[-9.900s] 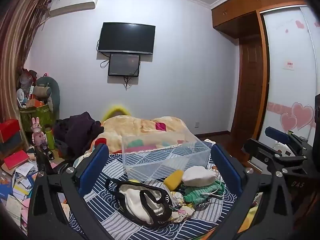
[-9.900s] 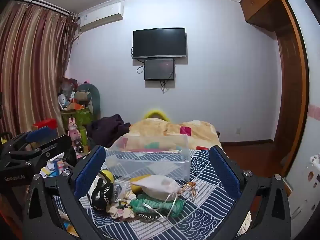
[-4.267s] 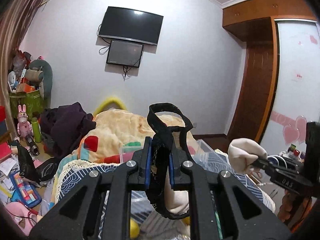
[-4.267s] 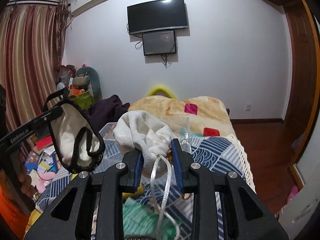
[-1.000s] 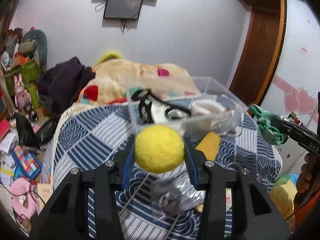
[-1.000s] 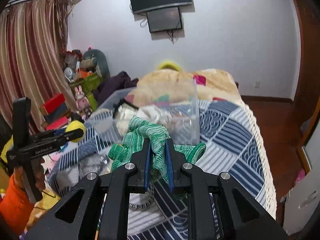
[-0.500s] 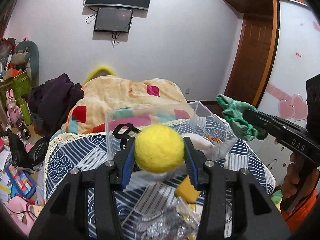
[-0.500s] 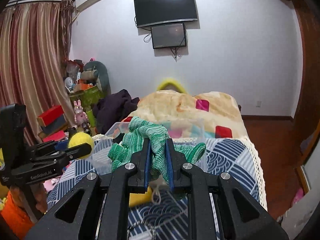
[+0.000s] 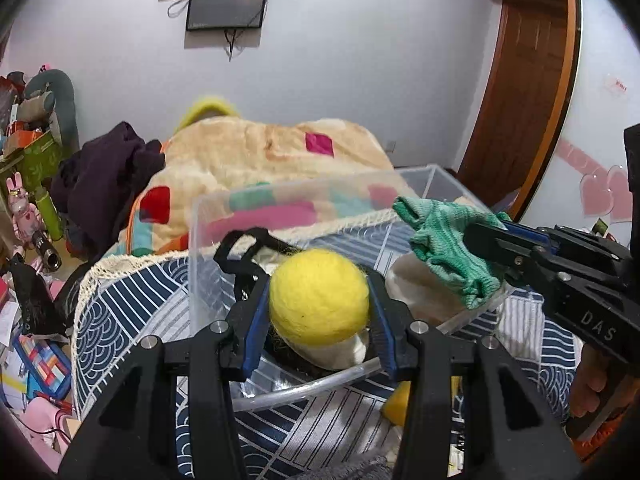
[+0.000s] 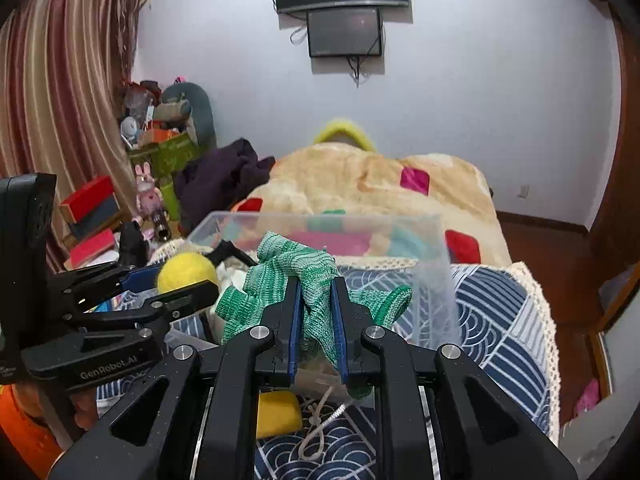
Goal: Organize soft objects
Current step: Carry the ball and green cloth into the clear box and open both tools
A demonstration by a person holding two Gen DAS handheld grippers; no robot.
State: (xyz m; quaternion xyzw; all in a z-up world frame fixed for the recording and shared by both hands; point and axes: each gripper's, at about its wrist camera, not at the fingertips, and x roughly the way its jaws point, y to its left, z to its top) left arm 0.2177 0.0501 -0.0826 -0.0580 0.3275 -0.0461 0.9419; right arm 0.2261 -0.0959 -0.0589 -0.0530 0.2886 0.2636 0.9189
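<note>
L gripper (image 9: 319,307) jaws clamp yellow ball (image 9: 319,297), R gripper (image 10: 315,312) jaws pinch green glove (image 10: 298,280); both over clear bin (image 9: 208,216) on bed

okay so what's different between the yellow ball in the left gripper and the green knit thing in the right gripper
The yellow ball is round, fuzzy and keeps its shape; the green knit piece is crumpled and droops past the jaws. The left gripper holds the ball with its jaws spread wide around it; the right gripper pinches the knit piece with its jaws nearly together. Both are soft, held off the bed, near the clear bin.
</note>
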